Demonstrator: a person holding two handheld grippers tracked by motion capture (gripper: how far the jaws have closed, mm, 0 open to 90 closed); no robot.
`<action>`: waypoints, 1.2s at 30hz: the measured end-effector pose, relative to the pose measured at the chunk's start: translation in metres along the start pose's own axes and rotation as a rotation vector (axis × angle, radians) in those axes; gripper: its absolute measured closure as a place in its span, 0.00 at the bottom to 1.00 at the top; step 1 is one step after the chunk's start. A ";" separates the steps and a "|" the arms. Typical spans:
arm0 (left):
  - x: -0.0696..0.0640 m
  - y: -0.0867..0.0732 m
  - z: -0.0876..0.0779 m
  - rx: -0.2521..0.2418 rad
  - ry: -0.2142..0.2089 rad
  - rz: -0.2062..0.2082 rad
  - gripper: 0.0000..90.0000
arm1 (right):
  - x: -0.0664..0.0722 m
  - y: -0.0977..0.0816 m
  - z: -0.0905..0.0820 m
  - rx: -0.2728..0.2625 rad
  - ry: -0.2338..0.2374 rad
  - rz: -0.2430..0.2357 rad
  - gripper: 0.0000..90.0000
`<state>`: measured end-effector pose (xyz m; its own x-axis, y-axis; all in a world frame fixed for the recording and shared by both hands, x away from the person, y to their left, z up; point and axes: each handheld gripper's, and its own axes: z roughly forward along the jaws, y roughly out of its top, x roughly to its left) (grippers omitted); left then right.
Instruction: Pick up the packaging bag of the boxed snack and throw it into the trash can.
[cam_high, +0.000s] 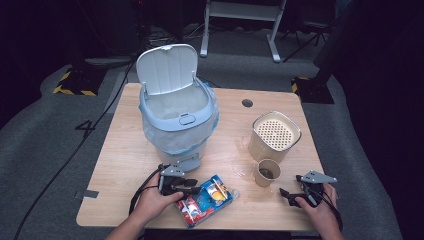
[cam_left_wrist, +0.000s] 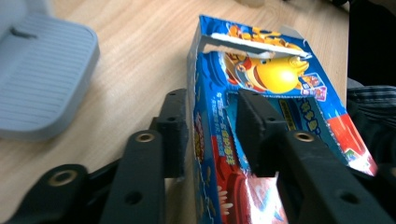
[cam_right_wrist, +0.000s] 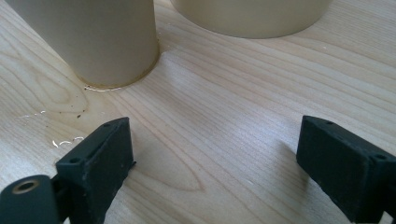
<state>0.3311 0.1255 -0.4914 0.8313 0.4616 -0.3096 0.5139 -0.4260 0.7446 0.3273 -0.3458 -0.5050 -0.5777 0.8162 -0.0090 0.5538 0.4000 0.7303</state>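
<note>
A torn blue and red snack box (cam_high: 210, 197) lies near the table's front edge. My left gripper (cam_high: 182, 189) reaches it from the left. In the left gripper view the box (cam_left_wrist: 280, 74) shows a yellow cartoon figure and a ripped top; my left gripper (cam_left_wrist: 212, 116) has one jaw against the box's left wall and the other pressed on its top face. My right gripper (cam_high: 295, 192) rests low at the front right with its jaws wide apart. In the right gripper view it (cam_right_wrist: 217, 140) stands over bare wood, just short of a paper cup (cam_right_wrist: 102, 42).
A pale blue pedal bin (cam_high: 177, 117) with its lid up and a bag liner stands mid-table; its grey pedal (cam_left_wrist: 42, 79) lies close to my left jaw. A beige tub with a perforated lid (cam_high: 275, 135) sits behind the paper cup (cam_high: 267, 172). Small spill marks (cam_right_wrist: 70, 140) dot the wood.
</note>
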 end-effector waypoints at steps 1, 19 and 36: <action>0.000 0.000 0.000 0.007 -0.004 -0.004 0.74 | 0.000 0.000 0.000 0.000 0.000 0.000 0.12; 0.000 0.000 0.005 0.051 -0.025 -0.054 0.88 | 0.000 0.000 0.000 0.000 0.000 0.000 0.12; -0.003 0.004 -0.002 -0.008 -0.051 -0.037 0.99 | 0.000 0.000 0.000 0.000 0.001 0.000 0.12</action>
<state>0.3298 0.1243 -0.4865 0.8218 0.4363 -0.3666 0.5427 -0.4030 0.7369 0.3273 -0.3459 -0.5050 -0.5782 0.8158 -0.0089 0.5537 0.4004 0.7301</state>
